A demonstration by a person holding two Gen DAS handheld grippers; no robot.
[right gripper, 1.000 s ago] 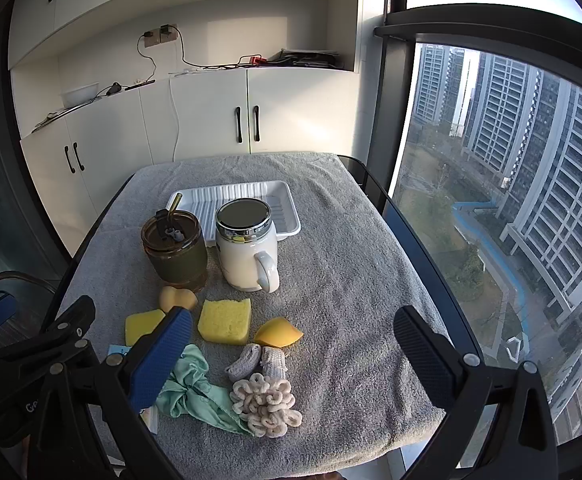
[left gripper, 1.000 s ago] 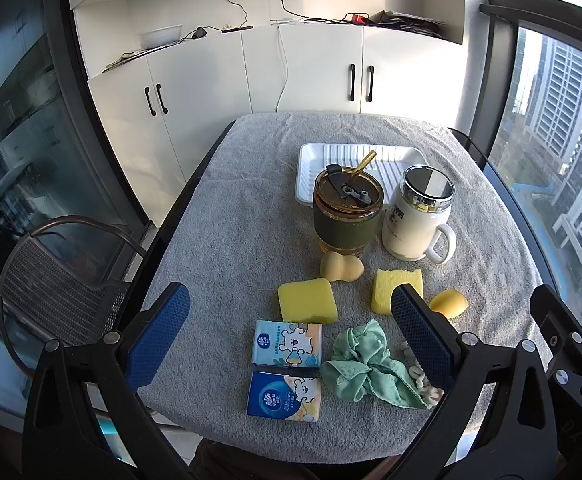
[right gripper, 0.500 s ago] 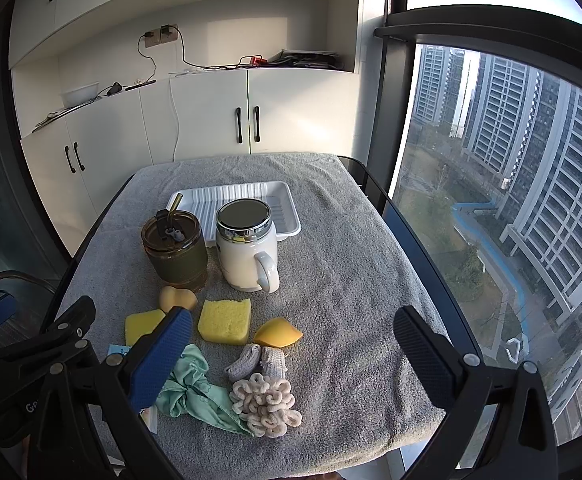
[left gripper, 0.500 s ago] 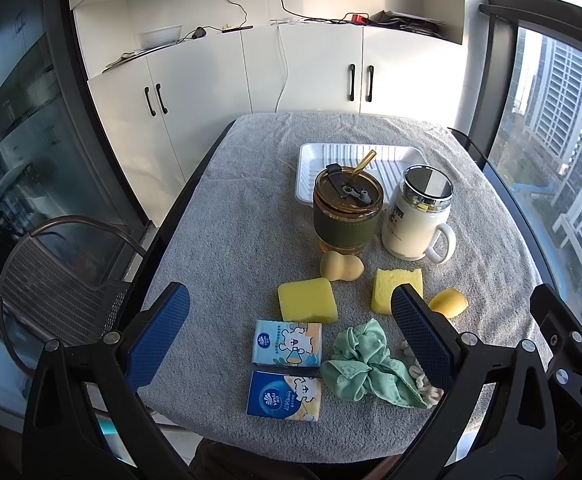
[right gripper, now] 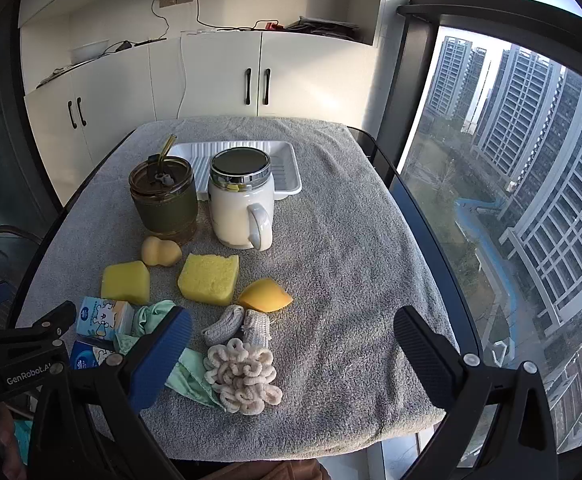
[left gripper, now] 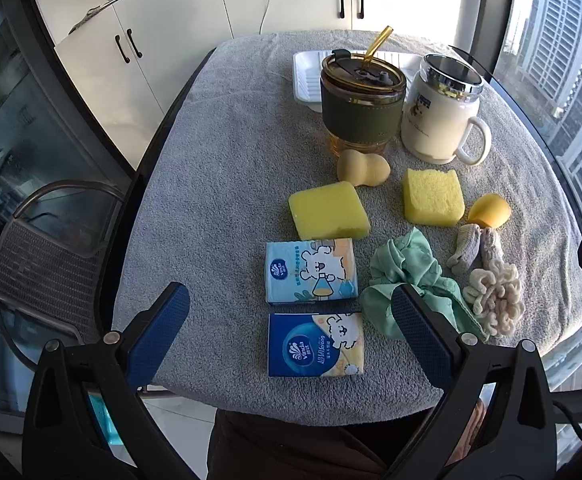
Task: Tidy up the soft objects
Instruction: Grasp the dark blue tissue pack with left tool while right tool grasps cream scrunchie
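Both tools, left (left gripper: 287, 322) and right (right gripper: 291, 330), hang spread and empty. We square the left over the tissue pack (left gripper: 315, 345), nearest us from the tray (left gripper: 305, 80), pinching its long edges.

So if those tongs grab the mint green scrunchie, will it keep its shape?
Probably not. The scrunchie lies crumpled in loose folds, so it likely sags and dangles. It looks like thin fabric, so probably very light and not fragile.
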